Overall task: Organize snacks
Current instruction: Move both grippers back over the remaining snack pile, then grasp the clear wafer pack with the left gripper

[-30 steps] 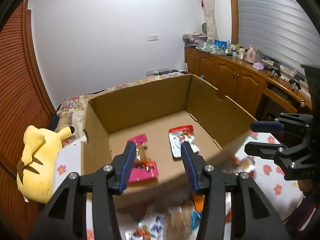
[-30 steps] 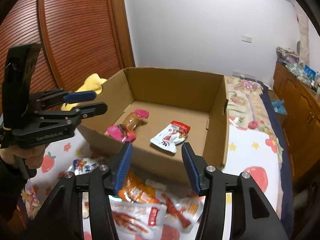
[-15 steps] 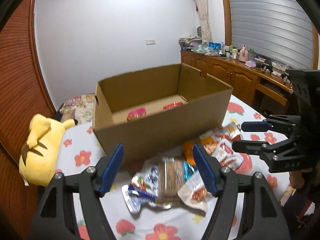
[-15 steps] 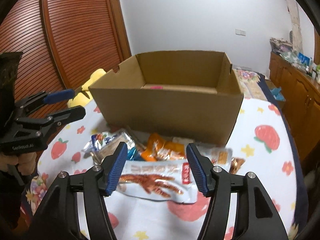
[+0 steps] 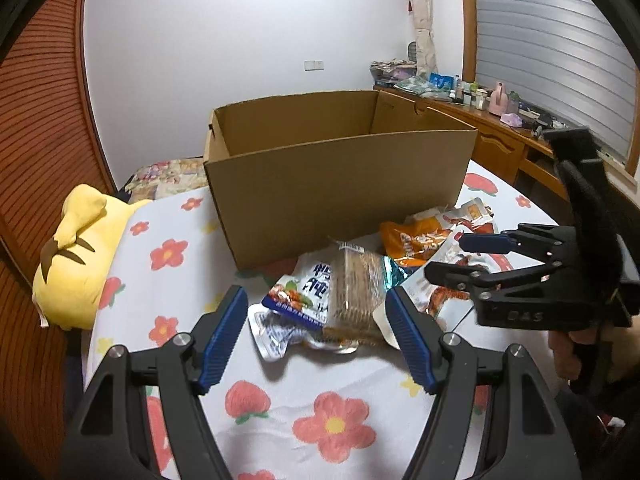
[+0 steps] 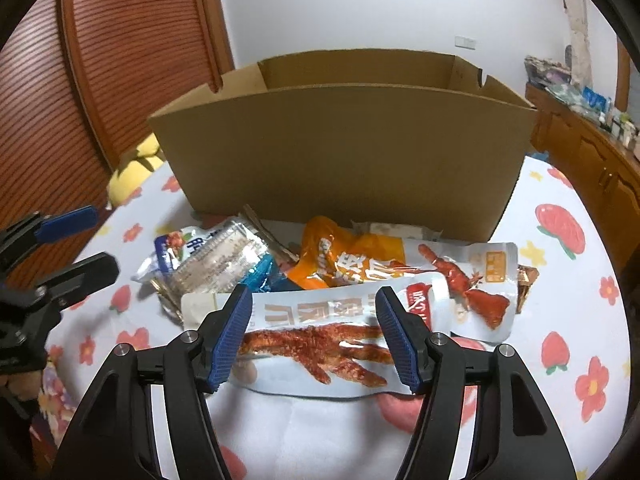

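Right gripper (image 6: 314,330) spread over chicken-feet pack (image 6: 320,340); left gripper (image 5: 318,330) wide, empty

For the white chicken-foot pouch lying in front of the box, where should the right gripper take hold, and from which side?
Probably across the middle of the chicken-foot pouch, coming down from above on its near side. It lies flat with its long axis left to right, and the open right gripper already straddles its short width. Its far edge overlaps the orange packet, so a near-side approach avoids snagging that.
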Motion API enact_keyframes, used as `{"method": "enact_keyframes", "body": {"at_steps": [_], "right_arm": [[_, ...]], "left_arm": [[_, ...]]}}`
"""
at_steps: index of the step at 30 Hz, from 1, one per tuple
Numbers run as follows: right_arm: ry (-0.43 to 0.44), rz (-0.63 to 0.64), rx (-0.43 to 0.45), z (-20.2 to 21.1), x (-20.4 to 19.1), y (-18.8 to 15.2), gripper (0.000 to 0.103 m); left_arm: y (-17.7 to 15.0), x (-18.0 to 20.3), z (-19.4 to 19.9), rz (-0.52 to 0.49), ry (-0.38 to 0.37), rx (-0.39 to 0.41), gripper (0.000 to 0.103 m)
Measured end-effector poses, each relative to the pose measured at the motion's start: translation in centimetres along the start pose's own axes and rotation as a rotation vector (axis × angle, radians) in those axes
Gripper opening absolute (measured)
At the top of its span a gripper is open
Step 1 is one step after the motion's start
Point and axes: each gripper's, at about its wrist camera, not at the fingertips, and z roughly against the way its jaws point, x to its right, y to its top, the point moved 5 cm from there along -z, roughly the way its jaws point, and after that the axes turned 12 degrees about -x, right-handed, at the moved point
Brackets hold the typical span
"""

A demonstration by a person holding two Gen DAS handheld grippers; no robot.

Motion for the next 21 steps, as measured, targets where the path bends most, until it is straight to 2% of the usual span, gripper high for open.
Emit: {"method": "enact_keyframes", "body": {"at_steps": [6, 15, 19, 21], "right_arm": [[-0.128, 0.071, -0.037, -1.3, -0.8, -0.4, 0.068], [-0.155, 0.098, -0.063, -0.1, 0.1, -2.4, 0.071], [-0.148, 0.091, -0.077, 0.4, 1.3, -3.9, 0.072], [-0.117, 0.073, -0.072, 0.8, 1.8, -4.4, 0.072]], "left_arm": [[-0.3, 0.0, -0.1, 0.008, -0.006, -0.001, 0.072], [-0.2, 0.9, -0.9, -0.002, -0.019, -0.010, 0.072], [0.1, 1.4, -2.0, -0.010, -0.026, -0.026, 0.070], [0.3, 1.9, -2.7, -0.019, -0.044, -0.040, 0.068]]}}
